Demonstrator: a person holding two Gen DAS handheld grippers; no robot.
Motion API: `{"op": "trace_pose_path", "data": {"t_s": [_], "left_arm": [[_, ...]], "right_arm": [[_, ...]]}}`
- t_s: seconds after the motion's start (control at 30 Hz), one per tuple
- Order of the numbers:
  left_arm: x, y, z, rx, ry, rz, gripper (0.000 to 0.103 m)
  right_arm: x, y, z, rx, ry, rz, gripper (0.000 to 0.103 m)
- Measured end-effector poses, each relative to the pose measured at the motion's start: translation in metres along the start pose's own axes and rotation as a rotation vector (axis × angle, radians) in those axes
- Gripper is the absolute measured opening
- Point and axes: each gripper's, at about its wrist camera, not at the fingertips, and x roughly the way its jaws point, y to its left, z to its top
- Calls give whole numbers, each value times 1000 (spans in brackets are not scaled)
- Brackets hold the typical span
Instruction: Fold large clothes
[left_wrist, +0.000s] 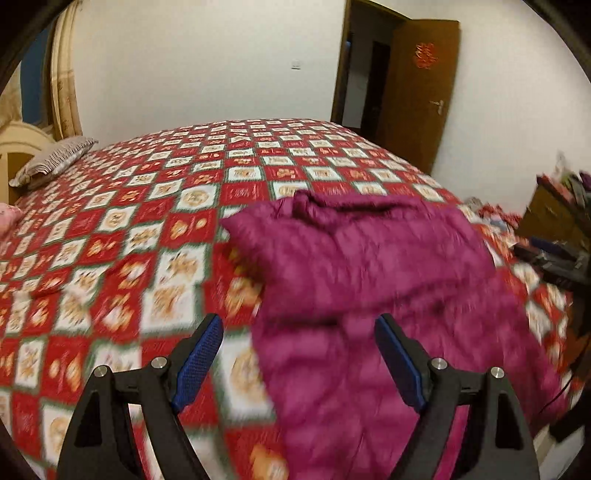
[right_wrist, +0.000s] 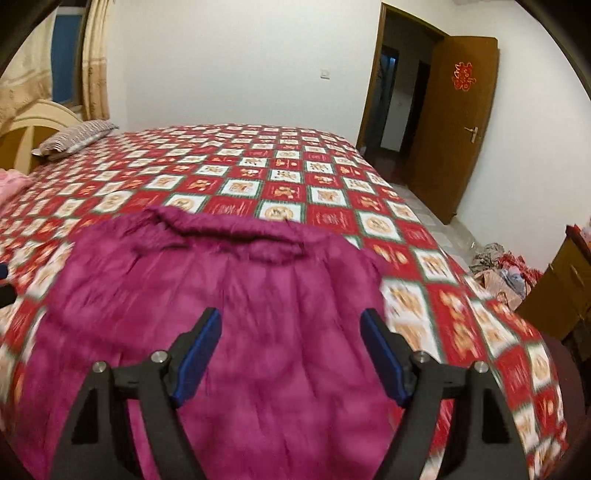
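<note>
A large magenta padded garment (left_wrist: 369, 280) lies spread on the bed near its front right part, collar end toward the far side. It also shows in the right wrist view (right_wrist: 229, 295). My left gripper (left_wrist: 299, 325) is open and empty, held above the garment's left edge. My right gripper (right_wrist: 291, 317) is open and empty, held above the garment's middle. A bit of the left gripper (right_wrist: 3, 280) shows at the left edge of the right wrist view.
The bed has a red and white checked cover (left_wrist: 147, 206) (right_wrist: 295, 177). A striped pillow (left_wrist: 55, 158) (right_wrist: 77, 136) lies by the headboard. A brown door (right_wrist: 458, 122) stands open at the right. A wooden cabinet (right_wrist: 561, 288) and piled clutter (right_wrist: 498, 269) stand right of the bed.
</note>
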Motion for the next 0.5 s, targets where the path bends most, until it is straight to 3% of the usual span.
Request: {"op": "trace_pose_path", "data": {"t_s": [0.23,0.5], "left_arm": [[-33,0,-81,-24,75,-85,84],[-26,-8,-136,-147,198,-189,84]], "right_arm": [[-71,-57,-87,86,65,-22,89],[-60,-75,-163,182,266,-5,89]]}}
